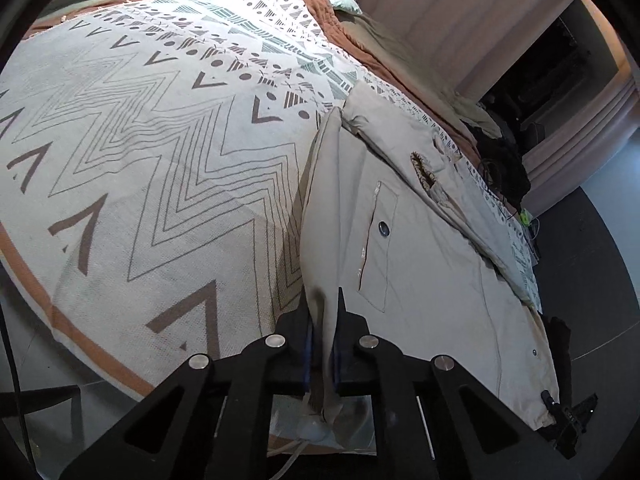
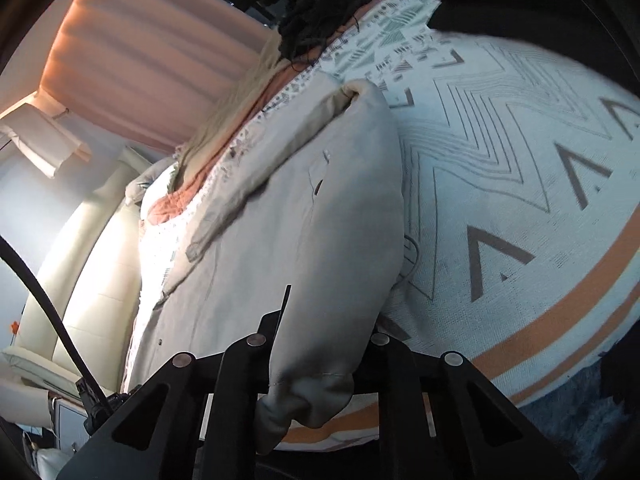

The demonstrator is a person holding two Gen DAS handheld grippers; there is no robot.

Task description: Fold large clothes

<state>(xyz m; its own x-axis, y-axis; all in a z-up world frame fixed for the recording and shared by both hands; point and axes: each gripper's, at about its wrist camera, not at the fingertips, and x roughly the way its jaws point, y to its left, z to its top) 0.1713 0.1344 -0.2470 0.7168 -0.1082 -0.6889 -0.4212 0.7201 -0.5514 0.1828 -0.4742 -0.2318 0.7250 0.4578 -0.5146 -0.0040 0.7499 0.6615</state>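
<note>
Both the left gripper (image 1: 325, 344) and right gripper (image 2: 320, 344) have jaws pinching the beige jacket (image 1: 420, 240) lying lower right on the bed (image 1: 140, 160); I'd lift both edges evenly to fold cleanly.

Left gripper (image 1: 324, 312) points forward and down, jaws drawn almost together, pinching a fold of the coat (image 1: 420, 240) between the pads; cloth bunches back behind the fingers (image 1: 294, 344) toward the camera. Right gripper (image 2: 320, 316) also tilts down, jaws nearly closed on a thick bunched edge of the same coat (image 2: 320, 220); its left finger (image 2: 280, 320) shows as a thin black blade beside the cloth, the right one is mostly hidden under the fabric. No hand or sleeve in view.
</note>
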